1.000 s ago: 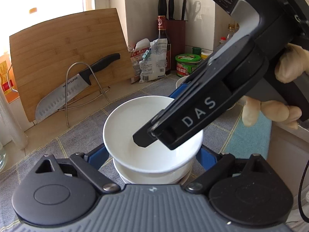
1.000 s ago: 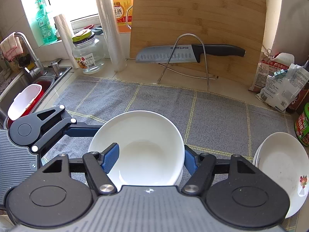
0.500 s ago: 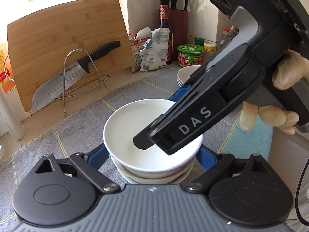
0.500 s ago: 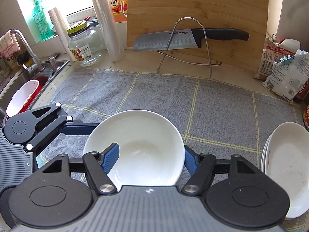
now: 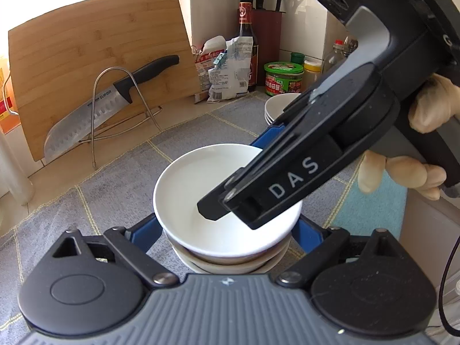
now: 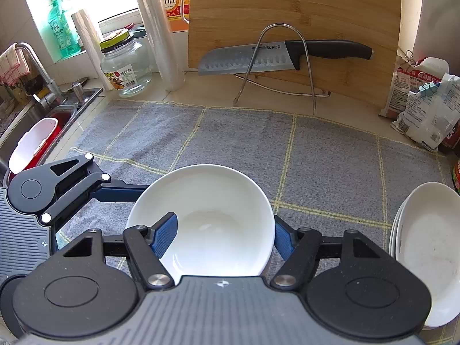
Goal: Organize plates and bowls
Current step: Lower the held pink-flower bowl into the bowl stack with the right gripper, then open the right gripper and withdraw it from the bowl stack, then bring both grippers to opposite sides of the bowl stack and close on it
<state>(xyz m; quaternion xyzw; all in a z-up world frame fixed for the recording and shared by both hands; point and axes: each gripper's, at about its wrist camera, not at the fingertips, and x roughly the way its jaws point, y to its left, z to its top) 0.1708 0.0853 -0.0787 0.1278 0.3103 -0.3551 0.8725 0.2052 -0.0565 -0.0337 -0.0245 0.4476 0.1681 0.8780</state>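
The right tool (image 6: 224, 238) has its blue pads (image 6: 165, 237) closed on a white bowl (image 6: 201, 218), one pad inside the bowl near its rim and the other outside the wall, so the bowl is pinched by its near side. In the left wrist view that bowl sits on or just above a short stack of bowls (image 5: 227, 261) on the grey cloth (image 6: 330, 155) that covers the counter; whether it has fully seated I cannot tell. The left tool (image 5: 227, 235) stands wide, its pads either side of the stack's base and seemingly not pressing it. To do this nesting step well, I would keep the held bowl level and centred over the one beneath, let it settle under its own weight, and only then spread the right pads, since a pinch on one wall can tip the bowl as it lets go. The left tool looks placed to steady the stack if it slides on the cloth. Toward the right edge of the counter lies a stack of plates (image 6: 425, 256), well apart from the bowls. Along the back edge a cutting board (image 6: 302, 14) leans on the wall with a knife (image 6: 284, 54) propped on a wire stand before it.
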